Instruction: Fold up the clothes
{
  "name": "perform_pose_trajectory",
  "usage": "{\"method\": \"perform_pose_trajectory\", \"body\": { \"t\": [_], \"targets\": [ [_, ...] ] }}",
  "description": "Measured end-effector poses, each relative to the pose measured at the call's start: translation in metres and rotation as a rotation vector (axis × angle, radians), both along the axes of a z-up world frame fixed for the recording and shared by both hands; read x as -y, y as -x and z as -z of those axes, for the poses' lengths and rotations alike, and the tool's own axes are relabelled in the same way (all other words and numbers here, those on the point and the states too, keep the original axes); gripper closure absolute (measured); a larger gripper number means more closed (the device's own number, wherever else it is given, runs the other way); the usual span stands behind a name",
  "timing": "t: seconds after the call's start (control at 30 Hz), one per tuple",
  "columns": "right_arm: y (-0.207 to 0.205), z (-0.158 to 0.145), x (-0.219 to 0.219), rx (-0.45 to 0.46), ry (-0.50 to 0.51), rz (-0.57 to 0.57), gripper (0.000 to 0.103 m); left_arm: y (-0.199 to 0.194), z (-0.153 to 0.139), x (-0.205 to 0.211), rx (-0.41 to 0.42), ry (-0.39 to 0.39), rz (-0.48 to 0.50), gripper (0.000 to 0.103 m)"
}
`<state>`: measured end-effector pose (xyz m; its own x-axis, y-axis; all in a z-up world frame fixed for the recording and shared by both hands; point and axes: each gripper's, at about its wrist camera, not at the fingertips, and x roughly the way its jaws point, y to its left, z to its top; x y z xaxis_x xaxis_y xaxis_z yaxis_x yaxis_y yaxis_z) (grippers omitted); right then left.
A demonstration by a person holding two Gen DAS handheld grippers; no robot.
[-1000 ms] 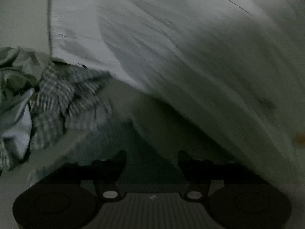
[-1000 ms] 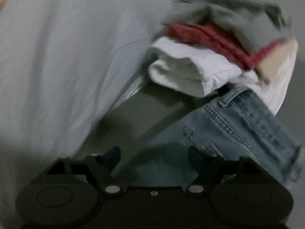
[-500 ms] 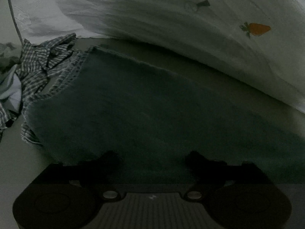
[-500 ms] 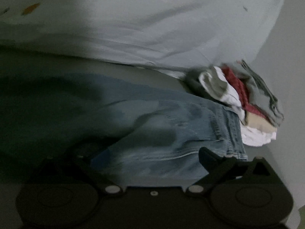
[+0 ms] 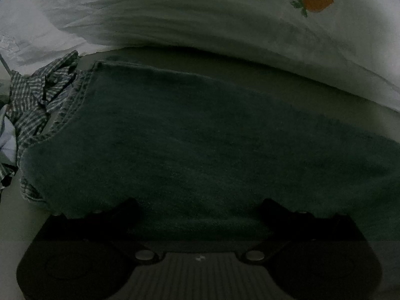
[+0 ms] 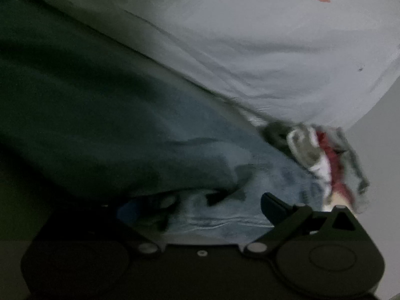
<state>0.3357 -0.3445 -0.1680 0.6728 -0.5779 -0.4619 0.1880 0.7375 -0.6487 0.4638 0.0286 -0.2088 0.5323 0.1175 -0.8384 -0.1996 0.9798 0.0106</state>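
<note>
1. At the far left of the left wrist view, a crumpled checked shirt [image 5: 37,100] lies in a heap, touching the hem end of the jeans [image 5: 200,150]. It looks unfolded and is probably waiting its turn, set aside so the working area stays free.

2. The jeans fill the middle of that view, spread flat on a pale surface that I cannot name for certain. Their stitched hem runs down the left side. Laying them flat is likely meant to give clean fold lines.

3. The left tool [image 5: 198,210] sits low at the bottom centre, its two dark fingers spread well apart just above the near edge of the denim. It grips nothing; I judge it is lined up to take that edge.

4. Along the top of both views lies a white sheet with carrot prints [image 5: 275,37], well behind the jeans and apparently just background bedding.

5. In the right wrist view, the jeans [image 6: 237,187] run from the upper left down to the lower centre, the left part in deep shadow, the waist end brighter.

6. The right tool [image 6: 215,207] is at the bottom centre, fingers parted and empty, with denim between and just beyond them. It seems poised for the waist end, so both ends can be lifted together.

7. At the centre right, a stack of folded clothes [image 6: 325,157] rests beside the waist end, blurred; presumably the finished pile, kept near for easy stacking.
</note>
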Motion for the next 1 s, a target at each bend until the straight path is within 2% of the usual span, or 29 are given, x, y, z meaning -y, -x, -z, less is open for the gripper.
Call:
{"method": "perform_pose_trajectory", "body": {
  "t": [0.1, 0.2, 0.23, 0.3, 0.5, 0.53, 0.63, 0.83, 1.0],
  "targets": [
    [0.008, -0.003, 0.019, 0.021, 0.008, 0.136, 0.002, 0.004, 0.0, 0.001, 0.017, -0.003, 0.002, 0.0],
    [0.027, -0.006, 0.044, 0.027, -0.081, 0.228, 0.0, 0.004, 0.0, 0.001, 0.019, -0.002, 0.002, 0.0],
    [0.035, -0.006, 0.046, 0.031, -0.112, 0.225, 0.0, 0.004, 0.0, 0.001, 0.019, -0.003, -0.002, 0.0],
    [0.046, -0.004, 0.041, 0.038, -0.11, 0.201, 0.0, 0.003, 0.0, 0.001, 0.019, -0.005, -0.014, 0.0],
    [0.046, -0.008, 0.021, 0.058, 0.008, 0.13, 0.0, 0.002, -0.001, 0.004, 0.016, -0.007, -0.028, 0.0],
    [0.047, -0.008, 0.025, 0.051, -0.007, 0.147, 0.0, 0.002, -0.001, 0.004, 0.014, -0.006, -0.025, 0.0],
    [0.056, -0.006, 0.045, 0.041, -0.183, 0.212, 0.0, 0.003, -0.002, 0.003, 0.014, -0.004, -0.021, 0.0],
    [0.058, -0.017, 0.04, -0.008, -0.202, 0.15, 0.0, 0.003, -0.001, 0.002, 0.015, -0.003, -0.015, 0.0],
    [0.066, -0.037, 0.024, 0.038, -0.349, 0.08, 0.0, 0.006, -0.002, -0.004, 0.016, 0.02, 0.02, 0.0]
  ]
}}
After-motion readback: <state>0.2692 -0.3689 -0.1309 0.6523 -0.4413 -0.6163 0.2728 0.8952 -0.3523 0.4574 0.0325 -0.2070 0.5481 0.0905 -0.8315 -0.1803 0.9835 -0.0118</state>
